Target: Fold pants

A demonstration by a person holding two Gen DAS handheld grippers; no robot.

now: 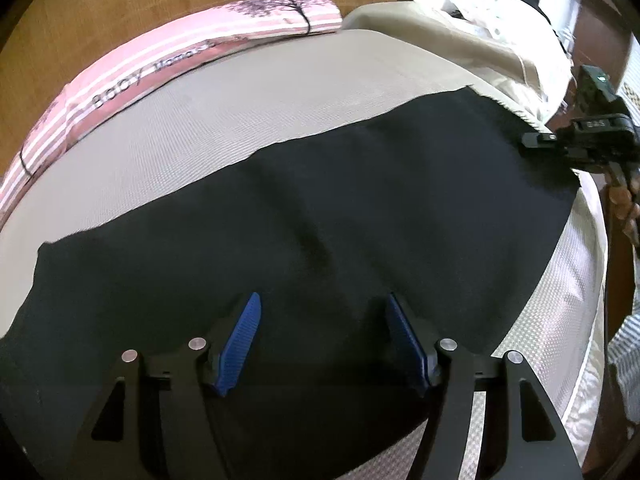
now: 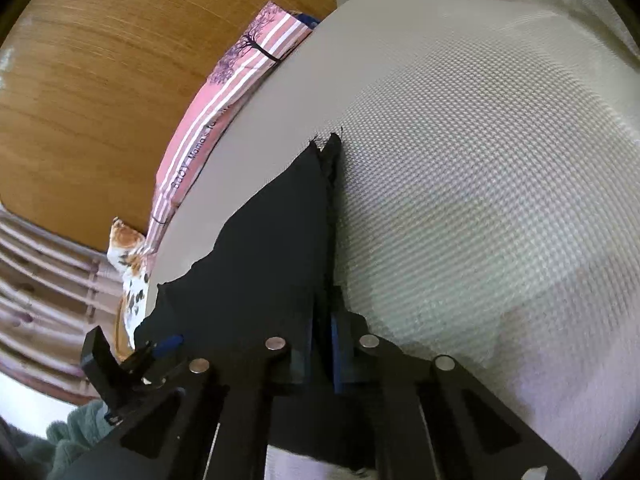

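Note:
The black pants (image 1: 312, 216) lie spread flat across the grey mattress (image 1: 224, 104). My left gripper (image 1: 322, 308) is open, its blue pads just above the near part of the cloth, holding nothing. My right gripper (image 1: 532, 140) shows at the far right end of the pants in the left wrist view. In the right wrist view the right gripper (image 2: 320, 328) is shut on the pants' edge (image 2: 276, 248), the cloth pinched between the blue pads. The left gripper (image 2: 160, 350) shows at the lower left there.
A pink striped pillow (image 1: 132, 76) lies along the wooden headboard (image 1: 120, 4). Beige bedding (image 1: 460, 40) is heaped at the far right. The mattress edge (image 1: 576, 280) runs down the right side. A patterned cloth (image 2: 130, 268) hangs at the bed's far corner.

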